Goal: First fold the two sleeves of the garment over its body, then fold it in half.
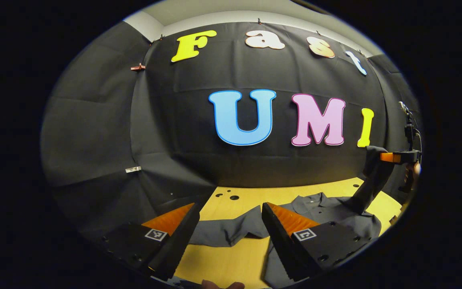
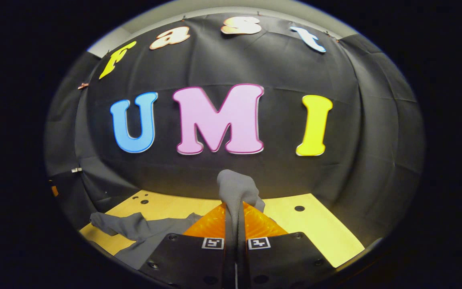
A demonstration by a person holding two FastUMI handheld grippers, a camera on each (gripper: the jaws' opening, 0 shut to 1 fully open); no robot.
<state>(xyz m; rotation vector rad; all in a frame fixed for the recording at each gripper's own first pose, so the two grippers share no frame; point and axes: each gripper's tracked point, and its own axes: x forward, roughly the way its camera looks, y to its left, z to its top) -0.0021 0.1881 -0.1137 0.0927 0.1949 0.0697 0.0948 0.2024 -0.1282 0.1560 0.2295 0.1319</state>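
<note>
A dark grey shirt (image 1: 335, 212) lies on the yellow table (image 1: 231, 261). One sleeve (image 1: 227, 230) lies flat, stretched toward my left gripper (image 1: 229, 206), which hovers open above it with its fingers on either side. In the left gripper view the other sleeve (image 1: 371, 180) is pulled up off the table at the far right, held by my right gripper (image 1: 395, 157). In the right gripper view my right gripper (image 2: 235, 206) is shut on that sleeve (image 2: 235, 186), whose end sticks up between the fingers. The body of the shirt (image 2: 142, 235) lies lower left.
The table (image 2: 319, 228) has several small holes (image 1: 234, 197) near its far edge and meets the black cloth wall behind. A person's hand (image 1: 413, 172) holds the right gripper at the far right of the left gripper view.
</note>
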